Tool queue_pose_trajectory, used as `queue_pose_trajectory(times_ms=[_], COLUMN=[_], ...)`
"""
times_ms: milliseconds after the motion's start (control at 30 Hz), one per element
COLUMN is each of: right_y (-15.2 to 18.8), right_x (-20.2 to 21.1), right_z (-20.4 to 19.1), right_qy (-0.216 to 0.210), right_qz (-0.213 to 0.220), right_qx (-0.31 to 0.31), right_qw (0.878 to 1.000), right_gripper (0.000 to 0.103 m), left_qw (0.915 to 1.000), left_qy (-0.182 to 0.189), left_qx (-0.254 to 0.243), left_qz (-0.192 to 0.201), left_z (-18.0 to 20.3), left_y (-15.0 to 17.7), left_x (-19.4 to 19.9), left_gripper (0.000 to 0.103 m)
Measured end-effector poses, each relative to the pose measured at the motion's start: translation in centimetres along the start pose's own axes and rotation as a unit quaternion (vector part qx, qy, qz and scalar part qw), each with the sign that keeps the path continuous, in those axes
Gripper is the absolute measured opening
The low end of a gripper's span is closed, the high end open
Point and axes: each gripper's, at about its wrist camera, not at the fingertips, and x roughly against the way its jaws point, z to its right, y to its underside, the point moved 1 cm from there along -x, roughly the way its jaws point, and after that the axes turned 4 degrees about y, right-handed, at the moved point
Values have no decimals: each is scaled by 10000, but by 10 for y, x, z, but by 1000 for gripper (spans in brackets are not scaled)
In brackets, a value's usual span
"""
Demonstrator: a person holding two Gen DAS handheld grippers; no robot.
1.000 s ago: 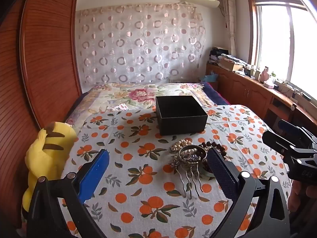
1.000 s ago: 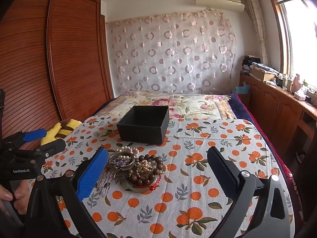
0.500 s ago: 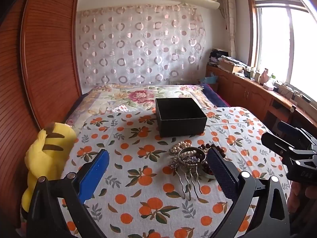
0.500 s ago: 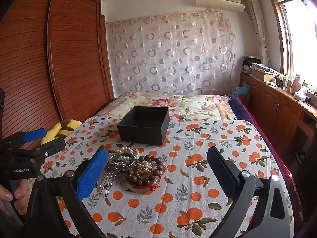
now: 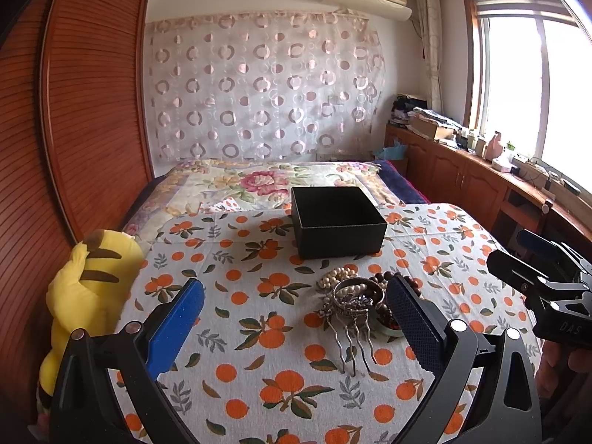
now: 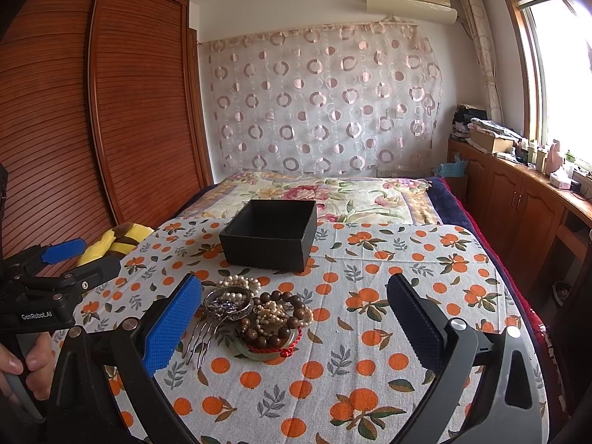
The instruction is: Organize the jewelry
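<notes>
A pile of jewelry (image 6: 255, 314) lies on the orange-print cloth: pearl strands, dark wooden beads, a red cord bangle and a metal hair comb (image 5: 351, 325). Behind it stands an open, empty black box (image 5: 335, 222) (image 6: 272, 235). My left gripper (image 5: 296, 318) hovers open, its right finger next to the pile. My right gripper (image 6: 292, 318) is open too, with the pile just inside its left finger. Each gripper shows in the other's view, at the edge (image 6: 59, 262) (image 5: 536, 270).
A yellow plush toy (image 5: 81, 296) sits at the table's left edge by the wooden wardrobe (image 5: 74, 111). A bed with a floral cover (image 6: 314, 192) lies beyond the table. Wooden cabinets (image 6: 518, 199) run under the window on the right.
Both views have barely shifted; the left gripper has drifted slightly back and up, so the box and the pile sit a little lower in its frame. Both grippers stay open.
</notes>
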Motion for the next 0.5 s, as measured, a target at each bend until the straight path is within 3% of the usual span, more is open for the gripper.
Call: queue_pose_trajectory(times_ms=[500], right_y=[0], right_x=[1], right_z=[0], right_qy=[3], right_qz=[9], right_qx=[2], right_qw=[10000], right_gripper=[101], left_qw=[10000], left_qy=[11], left_qx=[9], left_qz=[25], left_z=[0], left_y=[0], left_x=[1], left_gripper=[95])
